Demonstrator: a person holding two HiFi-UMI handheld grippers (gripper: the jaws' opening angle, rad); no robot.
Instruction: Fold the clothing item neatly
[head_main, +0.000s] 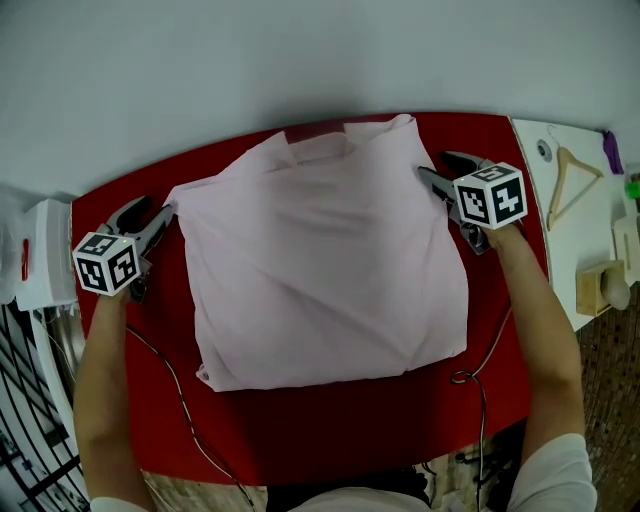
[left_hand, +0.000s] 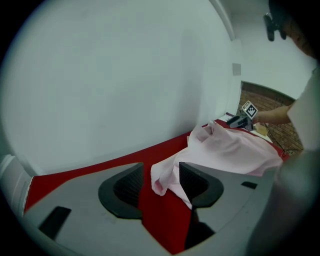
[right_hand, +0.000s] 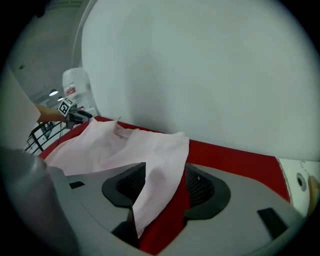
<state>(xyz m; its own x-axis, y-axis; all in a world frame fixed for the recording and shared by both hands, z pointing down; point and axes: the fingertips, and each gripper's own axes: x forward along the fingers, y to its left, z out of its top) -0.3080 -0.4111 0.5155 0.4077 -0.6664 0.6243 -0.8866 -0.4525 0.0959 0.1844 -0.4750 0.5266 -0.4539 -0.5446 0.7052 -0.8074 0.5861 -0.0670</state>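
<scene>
Red tabletop (head_main: 350, 425), pale wall behind its far edge. Pink garment (head_main: 330, 270) lies spread over the middle, reaching almost to the far edge and leaving a broad red strip along the near edge. Surface mostly flat with shallow creases. A bit of collar or hem is turned up at the far edge.

Left tool (head_main: 152, 220) is near the left edge, at the garment's far-left corner. In the left gripper view the jaws stand well apart. The bunched corner of cloth (left_hand: 167, 175) sits in the gap, leaning on the right-hand jaw and not pinched. Red tabletop shows between the jaws.

Right tool (head_main: 440, 172) is near the far-right corner of the tabletop, at the garment's far-right corner. In the right gripper view the jaws are likewise spread. A strip of cloth (right_hand: 155, 185) runs down through the gap, lying over the left-hand jaw, loose and not clamped.

Each tool shows small in the other's view, across the garment.

A thin cable (head_main: 478, 385) trails over the near-right part of the tabletop. Beyond the right edge is a white surface with a wooden hanger (head_main: 570, 180).
</scene>
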